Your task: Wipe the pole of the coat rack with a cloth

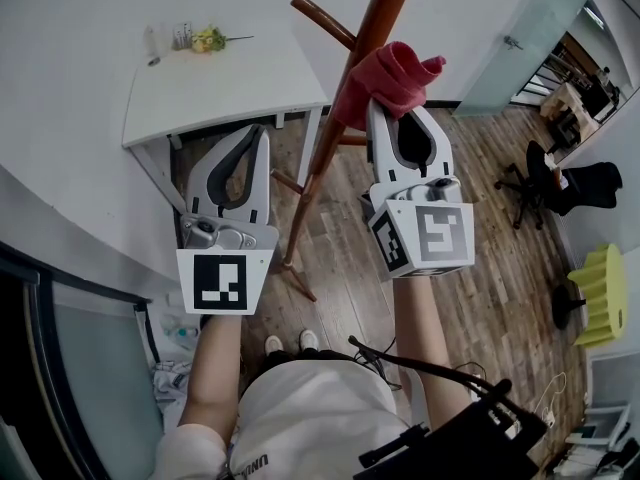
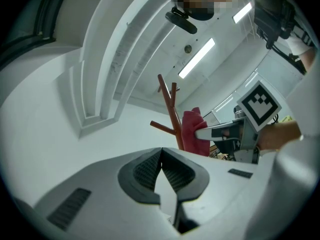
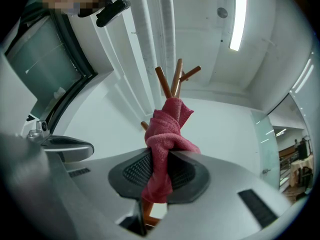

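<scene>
A: Pinching what with the right gripper [image 1: 388, 110]?

B: Pinching a bunched red terry cloth [image 1: 398, 70] between the jaws, with a tail hanging through the gap and a fat wad standing proud of the tips.

A: And on the left gripper [image 1: 262, 136]?

B: Jaws pressed together on nothing. Held lower and off to the left, apart from cloth and rack alike.

A: Where to look for the reddish-brown wooden pole of the coat rack [image 1: 320, 168]?

B: Between the 2 grippers, just left of the right jaws. Appears to touch the cloth's left side in the head view, a little below the upper peg [image 1: 322, 20]. Hard to confirm firm contact from any view.

A: Long axis?

B: Upright from the wooden floor [image 1: 480, 298]. Slanting from top right to bottom left in the head view, most likely only because of the steep downward look.

A: So, for the wipe?

B: Probably pressing the wad leftward onto the pole, then sliding along its length towards the feet. Far nearer on the right. No call for the left, except perhaps to steady the rack.

A: Risk?

B: Could rock the rack by pushing sideways that high up. Could also snag the cloth on a peg.
</scene>
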Tool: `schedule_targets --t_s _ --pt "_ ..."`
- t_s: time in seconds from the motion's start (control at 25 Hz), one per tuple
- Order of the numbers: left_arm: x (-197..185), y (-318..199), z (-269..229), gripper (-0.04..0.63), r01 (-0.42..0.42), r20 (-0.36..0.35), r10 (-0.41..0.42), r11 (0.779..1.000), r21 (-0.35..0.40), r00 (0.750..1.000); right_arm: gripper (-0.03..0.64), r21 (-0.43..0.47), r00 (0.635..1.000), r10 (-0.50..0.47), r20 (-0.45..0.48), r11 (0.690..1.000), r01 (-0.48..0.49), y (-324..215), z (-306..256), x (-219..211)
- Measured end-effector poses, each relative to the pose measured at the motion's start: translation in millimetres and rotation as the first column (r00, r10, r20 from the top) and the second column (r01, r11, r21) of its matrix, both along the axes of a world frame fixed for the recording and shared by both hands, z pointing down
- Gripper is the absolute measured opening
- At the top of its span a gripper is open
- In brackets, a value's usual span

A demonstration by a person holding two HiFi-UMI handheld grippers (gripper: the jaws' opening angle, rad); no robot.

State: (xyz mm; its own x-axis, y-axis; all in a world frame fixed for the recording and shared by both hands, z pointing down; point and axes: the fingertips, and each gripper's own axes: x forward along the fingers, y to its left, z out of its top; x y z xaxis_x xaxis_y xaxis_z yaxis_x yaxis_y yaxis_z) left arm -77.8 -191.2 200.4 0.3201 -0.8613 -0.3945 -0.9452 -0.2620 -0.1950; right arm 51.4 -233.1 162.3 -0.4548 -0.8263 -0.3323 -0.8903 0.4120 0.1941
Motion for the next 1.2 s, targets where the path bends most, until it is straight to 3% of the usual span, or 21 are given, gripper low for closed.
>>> schedule_targets --t_s 1.2 --pt "-17.6 -2.4 29.4 0.014 0.021 -0.024 -0.023 0.998 -0.06 0.999 0.078 -0.083 0.999 0.008 -0.046 0.996 -0.011 -1.8 51.4 -10.0"
